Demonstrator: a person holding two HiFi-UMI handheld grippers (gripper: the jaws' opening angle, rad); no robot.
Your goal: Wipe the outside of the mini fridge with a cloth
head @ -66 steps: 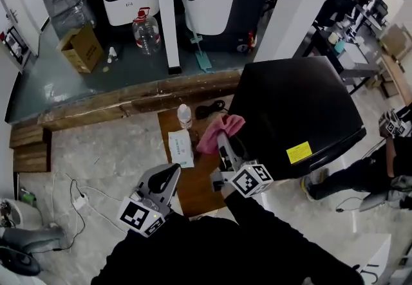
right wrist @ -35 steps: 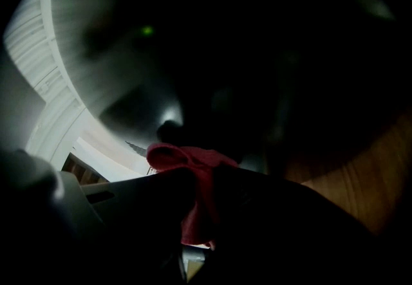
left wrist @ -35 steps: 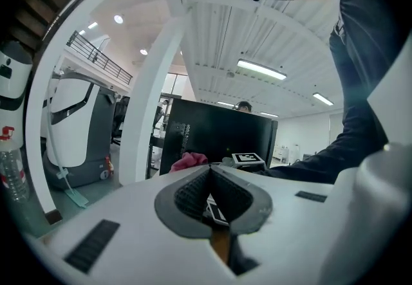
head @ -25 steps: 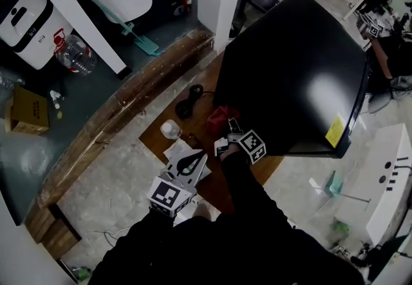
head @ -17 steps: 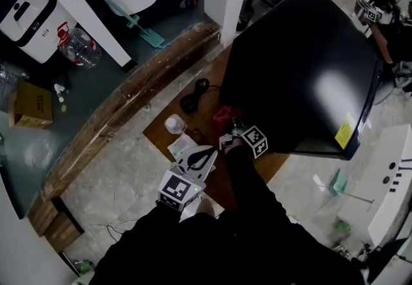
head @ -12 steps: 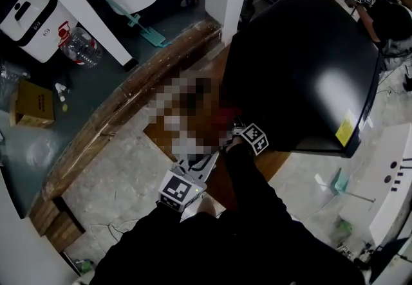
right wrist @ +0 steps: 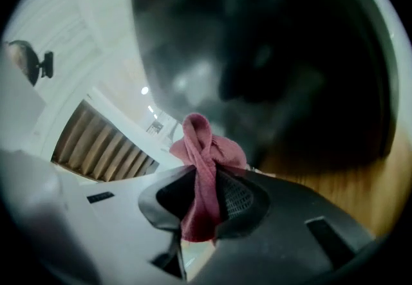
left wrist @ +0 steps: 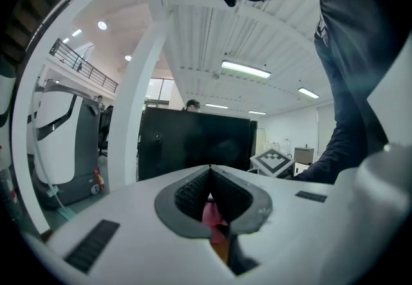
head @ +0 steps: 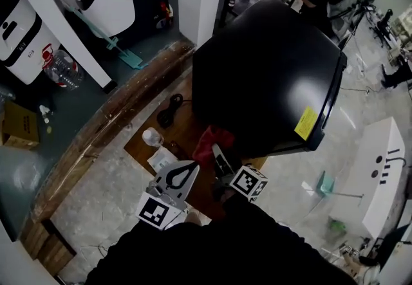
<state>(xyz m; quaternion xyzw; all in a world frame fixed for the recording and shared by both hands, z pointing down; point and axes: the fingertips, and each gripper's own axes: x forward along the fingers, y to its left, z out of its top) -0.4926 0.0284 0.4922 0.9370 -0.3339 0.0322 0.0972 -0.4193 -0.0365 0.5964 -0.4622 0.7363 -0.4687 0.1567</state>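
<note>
The black mini fridge (head: 264, 78) stands on a wooden board (head: 182, 124) on the floor. A red cloth (head: 209, 141) lies against its lower side, pinched tight in the right tongs (head: 217, 154). The left tongs (head: 187, 169) hang just beside, closed at the tips and gripping nothing.
</note>
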